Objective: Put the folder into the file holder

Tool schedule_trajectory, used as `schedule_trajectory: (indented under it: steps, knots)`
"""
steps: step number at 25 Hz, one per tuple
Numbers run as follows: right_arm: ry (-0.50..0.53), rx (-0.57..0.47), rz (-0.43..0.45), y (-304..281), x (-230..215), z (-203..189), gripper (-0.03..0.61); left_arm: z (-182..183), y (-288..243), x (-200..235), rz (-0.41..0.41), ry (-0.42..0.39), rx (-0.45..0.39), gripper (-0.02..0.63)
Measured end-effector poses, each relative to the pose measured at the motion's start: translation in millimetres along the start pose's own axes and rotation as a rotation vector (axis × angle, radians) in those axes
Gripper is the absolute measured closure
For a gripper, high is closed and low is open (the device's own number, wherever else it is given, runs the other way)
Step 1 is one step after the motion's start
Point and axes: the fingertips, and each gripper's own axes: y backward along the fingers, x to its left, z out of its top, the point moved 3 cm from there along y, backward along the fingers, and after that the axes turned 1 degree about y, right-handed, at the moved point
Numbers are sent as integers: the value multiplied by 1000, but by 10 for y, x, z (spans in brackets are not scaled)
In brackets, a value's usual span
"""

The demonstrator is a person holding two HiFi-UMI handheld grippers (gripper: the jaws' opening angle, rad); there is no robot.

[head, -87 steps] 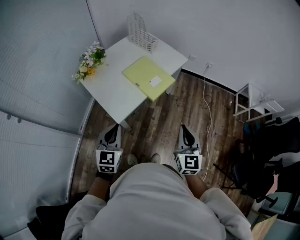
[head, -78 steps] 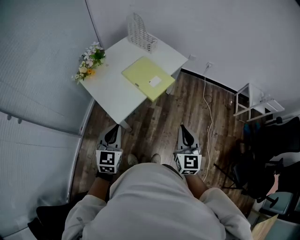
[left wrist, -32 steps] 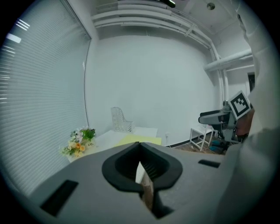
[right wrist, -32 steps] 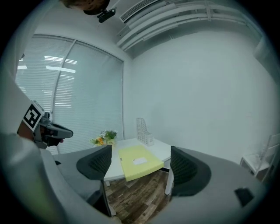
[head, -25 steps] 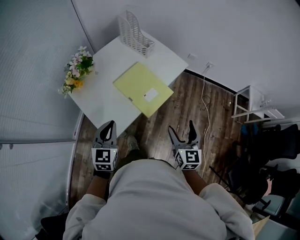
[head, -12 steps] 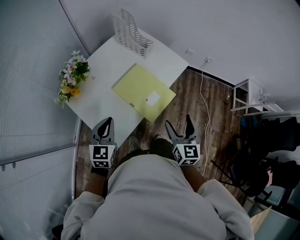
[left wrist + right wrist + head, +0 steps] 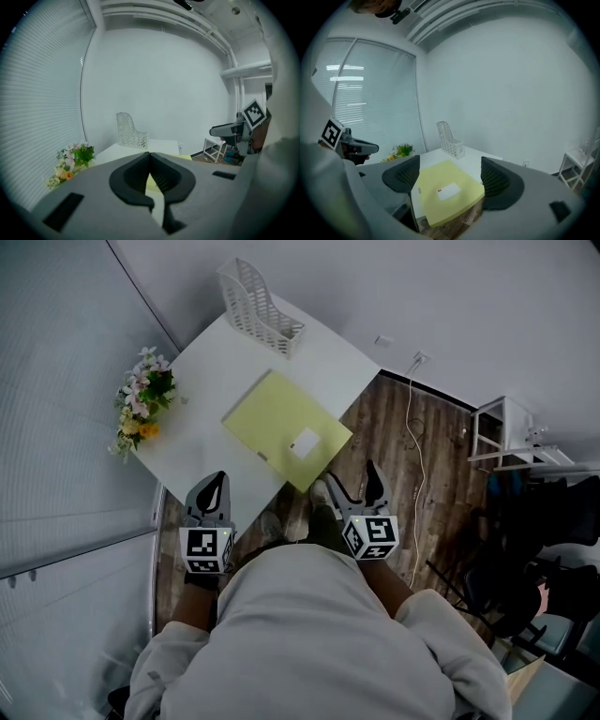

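I'm looking at an office: white desk (image 7: pixel 319 352) with file holder (image 7: pixel 258 298), window blinds (image 7: pixel 56 381) left, black chair (image 7: pixel 514 570) right.

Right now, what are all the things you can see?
Table: one, white, in the corner by the walls.
Folder: one, yellow, flat on the table, one corner over the near edge.
Holder: one, white mesh, far corner of the table, empty.
Flowers: one bunch, pink, white and orange, left edge of the table.
Floor: brown wood.
Cable: one, white, trailing over the floor from the wall.
Rack: one, white, at the right by the wall.
Chairs: number unclear, black, far right.
Left claw: one, grey, shut and empty, near the table.
Right claw: one, grey, open and empty, pointing at the folder.
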Motion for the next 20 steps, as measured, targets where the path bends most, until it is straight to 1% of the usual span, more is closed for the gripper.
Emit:
schedule_trajectory:
  steps: [2, 4, 6, 8, 16, 20]
  knots:
    - [-92, 7, -3, -59, -103, -1, 167, 41, -53, 9, 6, -2, 2, 606]
    - [-220, 28, -10, -118, -231, -59, 167, 69, -92, 18, 13, -2, 4, 606]
    - [-358, 61, -19, -175, -359, -176, 167, 85, -109, 19, 20, -1, 7, 606]
    - [-463, 93, -24, -237, -458, -305, 167, 86, -119, 31, 29, 2, 14, 606]
    - [-762, 203, -14, -542, -623, -847, 169, 22, -153, 109, 72, 16, 59, 606]
    - [-837, 258, -24, -666, -673, -1094, 169, -10, -178, 122, 84, 22, 80, 606]
